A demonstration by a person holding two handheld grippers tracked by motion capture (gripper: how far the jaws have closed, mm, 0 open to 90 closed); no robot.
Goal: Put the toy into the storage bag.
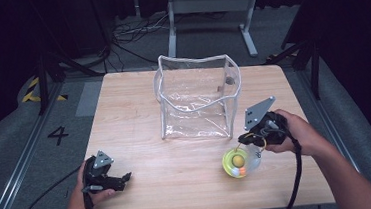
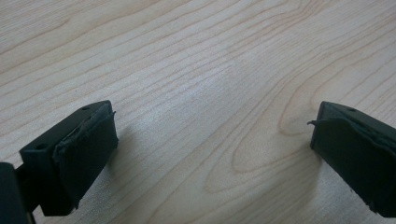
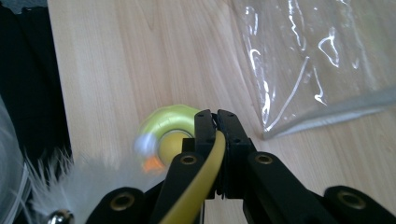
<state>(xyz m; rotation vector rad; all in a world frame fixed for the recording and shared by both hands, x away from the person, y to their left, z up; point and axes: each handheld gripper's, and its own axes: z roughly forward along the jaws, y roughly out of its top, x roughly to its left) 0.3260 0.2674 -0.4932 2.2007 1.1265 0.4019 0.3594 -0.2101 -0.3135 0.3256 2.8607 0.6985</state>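
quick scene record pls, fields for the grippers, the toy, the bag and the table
left gripper: jaws open, nothing between them, low over the table's near left
right gripper: jaws shut on the yellow strap
toy: yellow-green ring with a ball inside and white feathers, hanging from the strap
clear bag: open at the top, upright mid-table, beyond the toy
table: light wood

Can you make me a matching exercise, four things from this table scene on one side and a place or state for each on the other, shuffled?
Things:
1. clear bag
2. left gripper
3. right gripper
4. yellow toy

Places or states:
A. jaws open over bare wood
B. hanging by its yellow strap, beside white feathers
C. standing open at the middle of the table
D. jaws shut on a yellow strap

Pairs: 1-C, 2-A, 3-D, 4-B
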